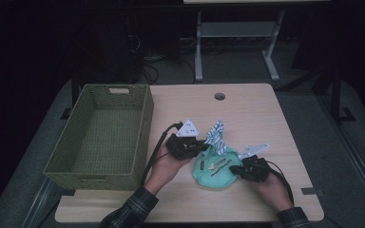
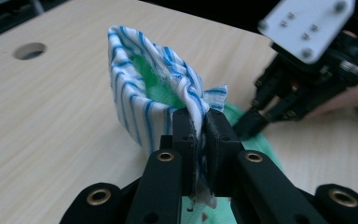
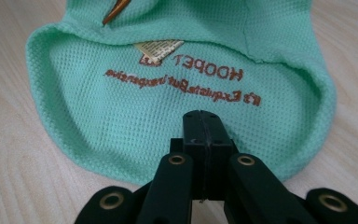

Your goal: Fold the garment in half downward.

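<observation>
Starting with the big stuff: a light wooden table (image 1: 247,109) with a green woven basket (image 1: 102,130) sitting open on its left side, nothing visible inside it. Just right of the basket, near the person's edge of the table, lies a small mint-green garment (image 1: 216,168) with brown lettering on it, and it has a blue-and-white striped part (image 1: 217,135) that sticks up toward the back. Looks to me like the folding or gathering step is underway, probably before it goes in the basket. The left gripper (image 2: 200,140) has its jaws pressed together on the striped cloth, pinching a bunched fold and holding it lifted off the table. The right gripper (image 3: 204,140) is clamped shut at the near hem of the green mesh fabric, though I can't really tell if any cloth is caught between the jaws or if it's just pressing down there. My guess for the next move: bring the striped end over onto the green body while the right side keeps the hem pinned, without letting the fold slip out.
</observation>
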The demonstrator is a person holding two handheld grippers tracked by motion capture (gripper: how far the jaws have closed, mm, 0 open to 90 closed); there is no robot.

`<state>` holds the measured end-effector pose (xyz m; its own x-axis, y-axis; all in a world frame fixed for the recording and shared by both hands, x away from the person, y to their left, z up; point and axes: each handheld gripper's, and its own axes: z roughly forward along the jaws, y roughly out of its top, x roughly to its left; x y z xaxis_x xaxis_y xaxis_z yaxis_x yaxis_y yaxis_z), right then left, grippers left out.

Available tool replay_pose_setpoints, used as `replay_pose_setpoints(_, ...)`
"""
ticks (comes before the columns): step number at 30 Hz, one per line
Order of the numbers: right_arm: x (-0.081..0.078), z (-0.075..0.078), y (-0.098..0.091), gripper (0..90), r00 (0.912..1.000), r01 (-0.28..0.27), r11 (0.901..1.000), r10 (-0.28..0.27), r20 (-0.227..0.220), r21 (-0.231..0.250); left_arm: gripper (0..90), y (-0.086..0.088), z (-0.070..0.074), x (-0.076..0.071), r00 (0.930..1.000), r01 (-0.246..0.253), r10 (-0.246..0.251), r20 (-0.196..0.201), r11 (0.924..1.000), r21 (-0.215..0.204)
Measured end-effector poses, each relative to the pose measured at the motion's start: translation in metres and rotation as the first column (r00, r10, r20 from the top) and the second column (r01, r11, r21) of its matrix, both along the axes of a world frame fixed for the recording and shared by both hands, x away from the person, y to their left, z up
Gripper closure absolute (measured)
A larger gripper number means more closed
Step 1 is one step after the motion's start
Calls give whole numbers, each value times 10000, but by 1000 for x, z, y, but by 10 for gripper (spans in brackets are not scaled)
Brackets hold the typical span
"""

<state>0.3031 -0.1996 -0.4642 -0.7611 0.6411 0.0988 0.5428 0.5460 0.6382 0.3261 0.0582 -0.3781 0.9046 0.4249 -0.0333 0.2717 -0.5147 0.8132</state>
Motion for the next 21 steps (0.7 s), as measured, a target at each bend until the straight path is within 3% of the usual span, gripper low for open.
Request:
replay_pose_setpoints(9,1,0,-2,896,10000,12,10000,-12,-52,87,829,-15,-17,-11,9972,683,-669,-335,9968,424)
replay_pose_setpoints(21,4,6,-21,896,9970,717,9973,-722,278,177,821,-32,-36,-20,9885,1338,-1275,-819,9881,760)
